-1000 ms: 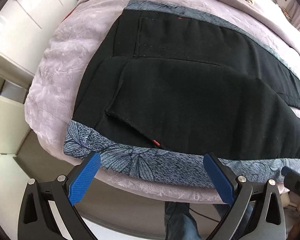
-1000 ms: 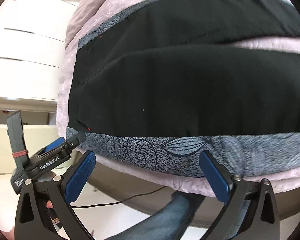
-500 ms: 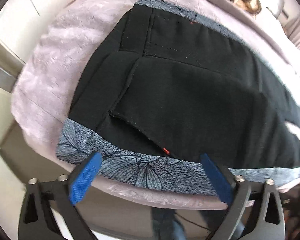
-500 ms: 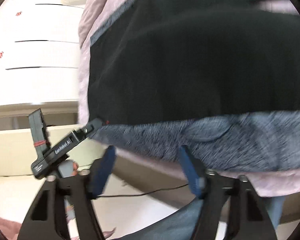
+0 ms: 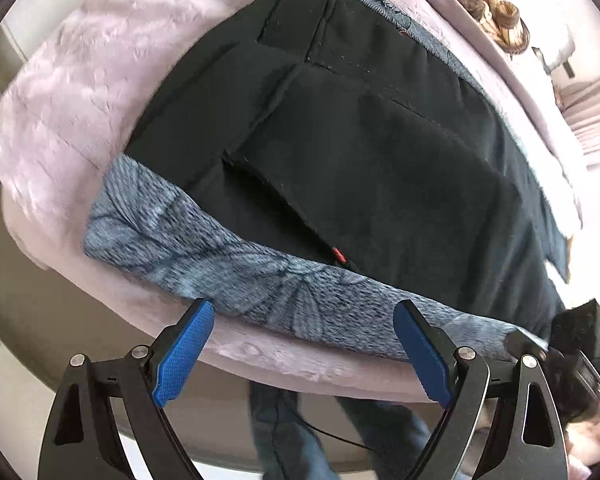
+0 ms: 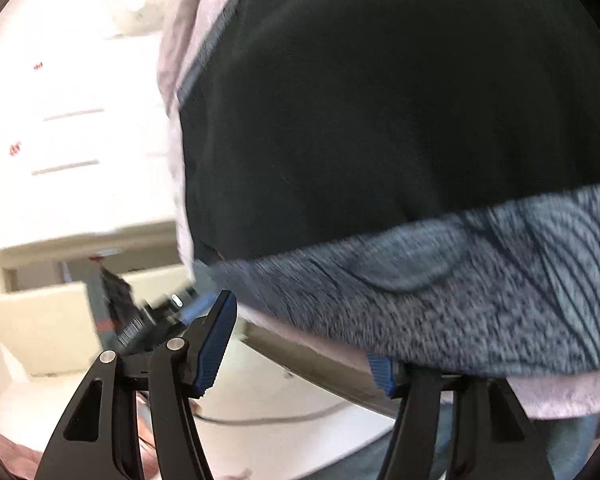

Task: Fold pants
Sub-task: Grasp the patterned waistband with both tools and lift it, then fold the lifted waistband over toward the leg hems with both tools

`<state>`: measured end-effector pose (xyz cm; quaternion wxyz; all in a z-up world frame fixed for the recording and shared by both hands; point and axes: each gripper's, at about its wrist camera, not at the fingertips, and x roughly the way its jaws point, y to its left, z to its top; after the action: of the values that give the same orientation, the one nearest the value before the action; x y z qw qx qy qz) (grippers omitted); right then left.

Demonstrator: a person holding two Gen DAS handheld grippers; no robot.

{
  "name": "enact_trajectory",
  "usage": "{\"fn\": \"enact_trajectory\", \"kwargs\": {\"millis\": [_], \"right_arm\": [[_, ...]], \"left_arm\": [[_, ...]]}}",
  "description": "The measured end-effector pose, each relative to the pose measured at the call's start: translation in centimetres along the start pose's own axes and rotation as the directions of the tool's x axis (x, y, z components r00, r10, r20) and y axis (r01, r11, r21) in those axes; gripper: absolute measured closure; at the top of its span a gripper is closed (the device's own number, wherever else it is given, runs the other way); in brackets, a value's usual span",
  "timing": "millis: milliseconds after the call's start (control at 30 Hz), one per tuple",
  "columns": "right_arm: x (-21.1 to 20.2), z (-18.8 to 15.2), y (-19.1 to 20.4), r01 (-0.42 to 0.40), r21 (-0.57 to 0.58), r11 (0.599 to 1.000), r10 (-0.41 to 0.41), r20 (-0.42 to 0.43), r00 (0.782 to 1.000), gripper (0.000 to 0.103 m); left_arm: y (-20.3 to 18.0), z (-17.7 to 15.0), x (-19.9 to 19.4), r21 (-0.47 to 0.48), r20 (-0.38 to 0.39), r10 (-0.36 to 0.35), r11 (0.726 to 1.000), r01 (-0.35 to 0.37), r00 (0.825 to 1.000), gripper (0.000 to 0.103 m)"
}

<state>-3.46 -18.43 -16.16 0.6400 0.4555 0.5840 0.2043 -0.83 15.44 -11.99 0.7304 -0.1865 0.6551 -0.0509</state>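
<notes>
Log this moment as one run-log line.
stage: reaching for near edge | black pants with grey patterned side stripe: flat on lilac plush bedspread | left tool: open, empty | right tool: open, at stripe edge

I am in a home bedroom. A bed (image 5: 52, 92) with a plush lilac cover fills my view. Beside the bed stands white furniture with drawer fronts (image 6: 68, 140), and beyond its far edge lies a pile of bedding (image 5: 496, 4). Below the bed's near edge, a dark cable (image 6: 268, 420) crosses the pale floor (image 6: 284, 392).
</notes>
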Motion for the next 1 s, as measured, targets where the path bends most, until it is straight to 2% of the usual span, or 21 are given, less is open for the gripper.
{"fn": "enact_trajectory", "kwargs": {"millis": [33,67,100,167,233,300,367,400,467,533,567,600,633,700,733,867,1000], "right_arm": [[0.1,0.4,0.0,-0.020,0.015,1.000,0.020,0.001,1.000,0.057],[0.2,0.7,0.0,-0.040,0.026,0.999,0.039,0.004,0.999,0.076],[0.1,0.9,0.1,-0.053,0.037,0.998,0.053,0.010,0.999,0.080],[-0.6,1.5,0.9,-0.092,0.037,0.995,0.091,0.032,0.995,0.083],[-1.5,1.6,1.8,-0.139,0.031,0.990,0.138,0.051,0.989,0.083],[-1.8,1.8,2.6,-0.168,0.015,0.986,0.167,0.060,0.984,0.083],[-1.7,1.8,3.0,-0.158,-0.005,0.987,0.158,0.049,0.986,0.083],[-1.4,1.9,3.0,-0.143,-0.013,0.990,0.143,0.035,0.989,0.083],[-0.6,1.7,2.7,-0.118,-0.005,0.993,0.118,0.015,0.993,0.080],[-0.8,1.7,1.6,-0.088,0.025,0.996,0.087,0.014,0.996,0.080],[-0.9,1.8,0.8,-0.078,0.048,0.996,0.077,0.018,0.997,0.080],[-0.9,1.6,0.1,-0.074,0.073,0.995,0.072,0.025,0.997,0.080],[-1.0,1.4,-0.6,-0.080,0.104,0.991,0.076,0.037,0.996,0.080],[-1.6,1.4,-1.6,-0.118,0.162,0.980,0.106,0.079,0.991,0.095],[-2.0,1.5,-1.4,-0.132,0.169,0.977,0.117,0.098,0.988,0.098],[-4.4,3.3,3.1,-0.092,0.016,0.996,0.090,0.122,0.989,0.098],[-7.0,7.7,8.2,-0.070,-0.140,0.988,0.087,0.120,0.989,0.098]], "left_arm": [[-0.3,0.0,0.1,-0.017,-0.007,-0.018,1.000,0.018,1.000,0.010],[-0.2,-0.2,0.1,-0.049,-0.015,-0.053,0.997,0.052,0.999,0.010],[-0.2,-0.3,0.1,-0.081,-0.020,-0.095,0.992,0.093,0.995,0.010],[-0.2,-0.7,0.0,-0.154,-0.018,-0.183,0.972,0.178,0.983,0.010],[-0.2,-0.9,0.1,-0.218,-0.005,-0.240,0.948,0.233,0.971,0.010],[0.1,-0.4,0.3,-0.254,0.019,-0.244,0.937,0.241,0.969,0.010],[0.5,0.4,0.4,-0.303,0.059,-0.213,0.927,0.221,0.975,0.013],[0.8,0.8,0.5,-0.328,0.073,-0.204,0.920,0.217,0.976,0.030],[1.6,1.4,0.8,-0.348,0.075,-0.197,0.913,0.211,0.977,0.049],[1.8,1.6,0.8,-0.327,0.078,-0.175,0.925,0.191,0.981,0.065],[1.6,1.6,0.7,-0.297,0.072,-0.140,0.942,0.155,0.988,0.076],[1.6,1.7,0.8,-0.274,0.076,-0.126,0.951,0.142,0.989,0.079],[1.4,1.6,0.5,-0.257,0.084,-0.116,0.957,0.134,0.990,0.080],[1.0,1.7,-0.6,-0.228,0.094,-0.105,0.966,0.124,0.990,0.080],[0.7,2.0,-1.4,-0.209,0.107,-0.102,0.970,0.122,0.989,0.080],[-2.5,4.6,-4.7,-0.098,0.182,-0.091,0.989,0.110,0.979,0.080],[-6.0,9.1,-7.2,0.027,0.262,-0.119,0.993,0.116,0.958,0.080]]}}
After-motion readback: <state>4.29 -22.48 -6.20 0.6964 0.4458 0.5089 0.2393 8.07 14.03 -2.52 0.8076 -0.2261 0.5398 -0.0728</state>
